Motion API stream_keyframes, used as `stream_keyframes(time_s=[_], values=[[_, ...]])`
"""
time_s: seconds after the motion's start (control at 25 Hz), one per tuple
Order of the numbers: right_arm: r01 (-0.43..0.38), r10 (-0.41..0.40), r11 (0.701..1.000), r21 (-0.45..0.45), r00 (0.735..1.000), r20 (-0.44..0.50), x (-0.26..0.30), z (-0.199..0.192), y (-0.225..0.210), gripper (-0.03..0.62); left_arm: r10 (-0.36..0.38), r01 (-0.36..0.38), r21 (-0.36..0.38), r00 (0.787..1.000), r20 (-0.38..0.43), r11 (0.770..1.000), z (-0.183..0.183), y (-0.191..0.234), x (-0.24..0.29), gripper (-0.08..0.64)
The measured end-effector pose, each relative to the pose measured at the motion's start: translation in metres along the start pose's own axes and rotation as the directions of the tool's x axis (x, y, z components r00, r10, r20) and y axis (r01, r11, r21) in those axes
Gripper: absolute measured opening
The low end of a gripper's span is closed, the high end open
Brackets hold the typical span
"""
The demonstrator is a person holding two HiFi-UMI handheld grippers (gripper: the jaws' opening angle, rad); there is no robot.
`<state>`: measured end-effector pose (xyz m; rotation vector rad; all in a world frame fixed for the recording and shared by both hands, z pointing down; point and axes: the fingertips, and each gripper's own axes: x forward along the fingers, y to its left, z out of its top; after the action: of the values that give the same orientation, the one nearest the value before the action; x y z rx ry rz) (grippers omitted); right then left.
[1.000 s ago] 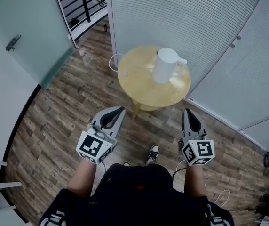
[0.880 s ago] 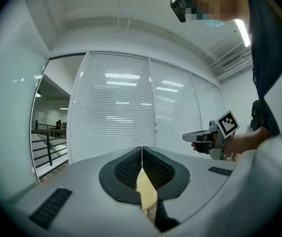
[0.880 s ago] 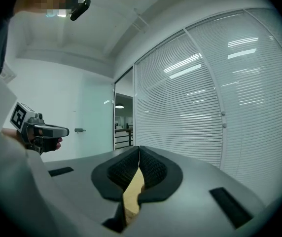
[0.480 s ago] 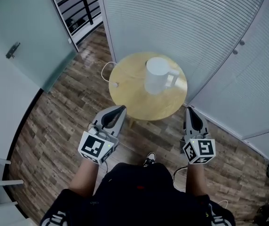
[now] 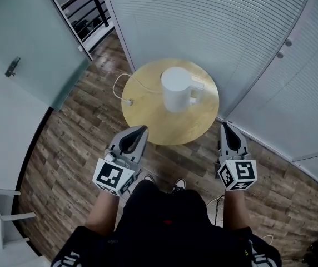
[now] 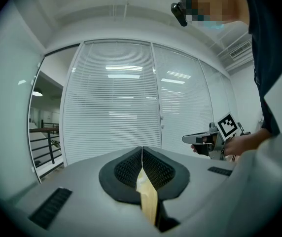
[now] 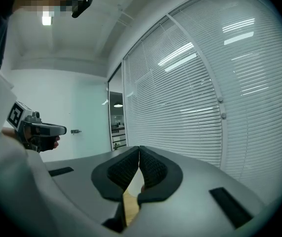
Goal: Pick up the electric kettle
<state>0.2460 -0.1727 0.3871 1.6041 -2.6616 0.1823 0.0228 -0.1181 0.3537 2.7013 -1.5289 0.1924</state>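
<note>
Since the earlier frames, the tabletop (image 5: 148, 121) has been brought nearer and toward the middle of the head view, and both tongs have been carried up to its near rim. At 10 o'clock in that view a glass door (image 5: 31, 32) is seen above the wood floor (image 5: 64, 143). A white cable (image 5: 127, 78) is looped past the tabletop's rim at 9 o'clock, and its plug (image 5: 129, 102) is laid on the wood.

The left tongs (image 5: 141, 129) are held at the tabletop's 7 o'clock. Their jaws are pressed together with nothing between them. The kettle (image 5: 175, 89), white and upright, is set on the tabletop a little beyond its centre, with its handle turned toward 3 o'clock. It is well apart from both tongs.

The right tongs (image 5: 225, 128) are held just outside the rim at 4 o'clock, likewise closed and empty. White blinds (image 5: 214, 26) are seen behind the tabletop from 12 to 3 o'clock.
</note>
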Motion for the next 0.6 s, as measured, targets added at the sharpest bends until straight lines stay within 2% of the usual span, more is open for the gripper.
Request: stream_keyframes(time_s=[0.28,0.6], values=[[0.044,-0.045,0.999,-0.024,0.998,-0.034,0.028,-0.003,-0.008,0.026,-0.030,0.031,-0.011,0.999,0.016,0.999,-0.001,0.031,0.029,0.023],[0.123,-0.127,0.990,-0.071,0.990,-0.054,0.098,0.000,0.014,0.026,-0.110,0.111,-0.037,0.993,0.034,0.993,-0.007,0.113,0.063,0.023]])
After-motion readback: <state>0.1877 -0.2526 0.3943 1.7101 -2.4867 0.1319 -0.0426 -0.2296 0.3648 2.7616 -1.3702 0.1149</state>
